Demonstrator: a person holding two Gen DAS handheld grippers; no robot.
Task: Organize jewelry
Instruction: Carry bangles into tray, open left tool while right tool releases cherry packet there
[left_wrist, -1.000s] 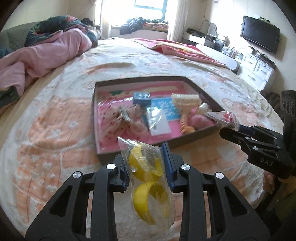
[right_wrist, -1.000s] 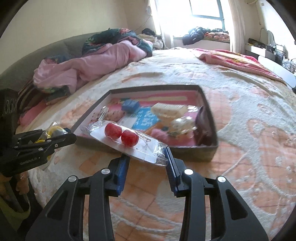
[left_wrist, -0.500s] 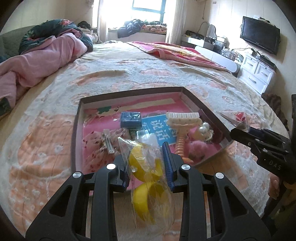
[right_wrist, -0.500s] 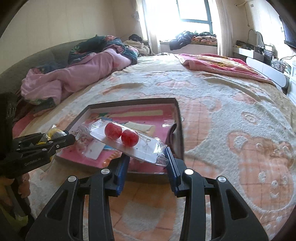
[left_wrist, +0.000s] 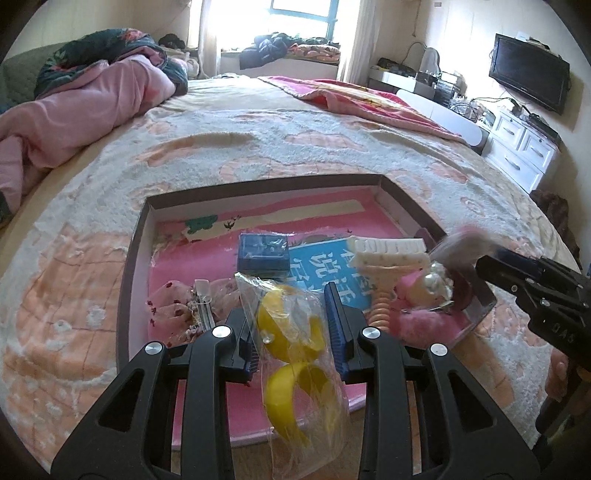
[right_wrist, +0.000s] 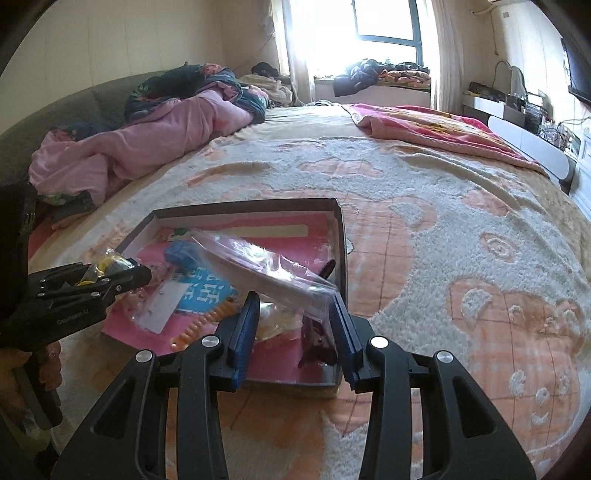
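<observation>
Fingers (left_wrist: 334, 314) of the left gripper (left_wrist: 291, 325) pinch a clear bag (left_wrist: 295, 354) of yellow rings, held above the near edge of the tray (left_wrist: 136, 236). Right gripper (right_wrist: 295, 325): blue pads (right_wrist: 245, 325) appear to nip the lower edge of a clear packet (right_wrist: 266, 273), tilted and motion-blurred over the tray's right side; grip not certain. Tray sits on the bedspread (left_wrist: 258, 140) and holds a blue box (left_wrist: 262, 253), a blue card (left_wrist: 325, 266), a comb (left_wrist: 388, 254) and pink items.
</observation>
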